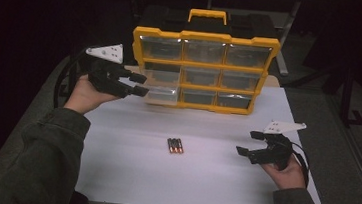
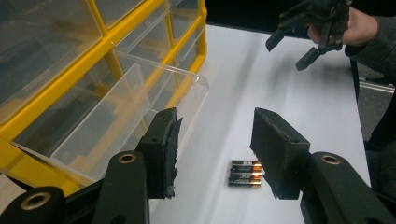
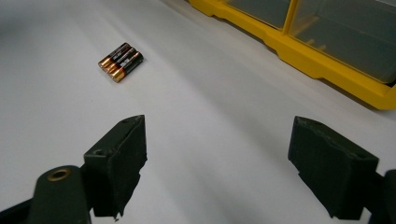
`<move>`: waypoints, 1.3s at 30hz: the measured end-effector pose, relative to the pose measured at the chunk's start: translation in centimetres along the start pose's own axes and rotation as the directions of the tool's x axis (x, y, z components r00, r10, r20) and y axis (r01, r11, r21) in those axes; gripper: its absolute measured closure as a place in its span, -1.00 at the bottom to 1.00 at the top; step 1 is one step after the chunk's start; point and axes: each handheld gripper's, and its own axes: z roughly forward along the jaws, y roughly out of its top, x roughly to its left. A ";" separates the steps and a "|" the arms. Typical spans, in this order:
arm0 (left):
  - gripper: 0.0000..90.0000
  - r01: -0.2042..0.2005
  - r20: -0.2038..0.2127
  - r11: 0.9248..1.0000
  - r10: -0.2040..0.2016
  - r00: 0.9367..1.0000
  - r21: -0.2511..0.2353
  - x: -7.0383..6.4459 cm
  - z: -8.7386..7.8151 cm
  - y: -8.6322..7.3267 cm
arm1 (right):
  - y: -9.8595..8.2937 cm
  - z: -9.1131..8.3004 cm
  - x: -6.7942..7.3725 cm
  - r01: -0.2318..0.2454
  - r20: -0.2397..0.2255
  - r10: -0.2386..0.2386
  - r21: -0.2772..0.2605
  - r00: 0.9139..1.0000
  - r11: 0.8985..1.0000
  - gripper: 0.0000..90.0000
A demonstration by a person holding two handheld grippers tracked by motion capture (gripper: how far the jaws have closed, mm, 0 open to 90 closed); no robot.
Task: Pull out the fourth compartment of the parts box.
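Three AA batteries [image 1: 175, 145] lie side by side on the white table [image 1: 127, 172], in front of a yellow organizer [image 1: 206, 36] with clear drawers. Its bottom-left drawer [image 1: 162, 94] is pulled out. My left gripper [image 1: 142, 85] is open just left of that drawer, with nothing between its jaws. In the left gripper view the drawer [image 2: 140, 112] is at left and the batteries [image 2: 245, 173] lie beyond my left gripper [image 2: 217, 154]. My right gripper [image 1: 246, 142] is open and empty, to the right of the batteries. In the right gripper view the batteries [image 3: 120, 61] lie ahead of my right gripper [image 3: 219, 158].
The organizer stands upright at the back of the table with a yellow carry handle [image 1: 207, 15] on top. Its yellow base edge [image 3: 327, 70] runs along the right of the right gripper view. Bare white tabletop [image 1: 211, 185] surrounds the batteries. Dark floor lies beyond the table edges.
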 end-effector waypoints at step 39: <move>-0.27 0.161 -0.147 0.978 -0.180 0.973 -0.133 -4.5 -0.5 -11.6 | 0.0 0.4 -0.1 -0.002 0.011 0.002 0.018 1.000 1.000 -0.60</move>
